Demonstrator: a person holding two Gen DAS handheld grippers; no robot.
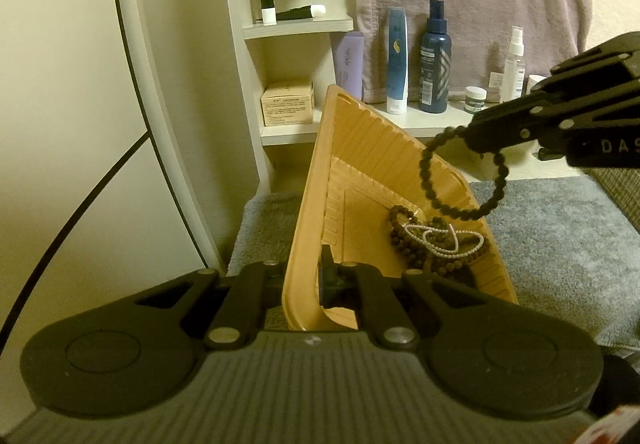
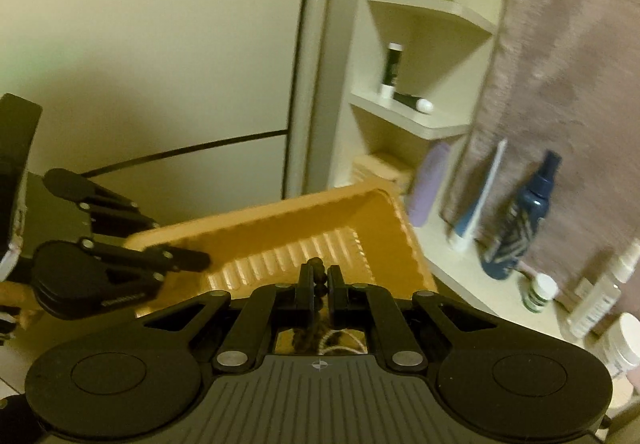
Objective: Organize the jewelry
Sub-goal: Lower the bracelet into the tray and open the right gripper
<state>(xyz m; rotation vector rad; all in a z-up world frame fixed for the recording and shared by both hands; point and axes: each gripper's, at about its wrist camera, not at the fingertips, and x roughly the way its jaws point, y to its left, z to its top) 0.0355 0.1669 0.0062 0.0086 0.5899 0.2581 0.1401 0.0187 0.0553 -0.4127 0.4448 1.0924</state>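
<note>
The black bead bracelet [image 1: 460,179] is hanging from my right gripper [image 1: 474,137], whose jaws are clenching it just above the tilted orange tray [image 1: 360,147]. I am gripping that tray's near rim with my left gripper [image 1: 304,280], jaws clamped on it. Brown beads [image 1: 404,232] and a white strand [image 1: 436,240] are lying together in the tray's low corner.

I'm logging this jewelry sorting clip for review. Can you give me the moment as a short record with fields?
left gripper: jaws shut on the near rim of the tan plastic tray, holding it tilted
right gripper: jaws shut on the black bead bracelet, which hangs above the tray
in tray: brown bead strand and white bead strand, piled at the low corner
under tray: grey towel
behind: shelf with toiletry bottles
</note>
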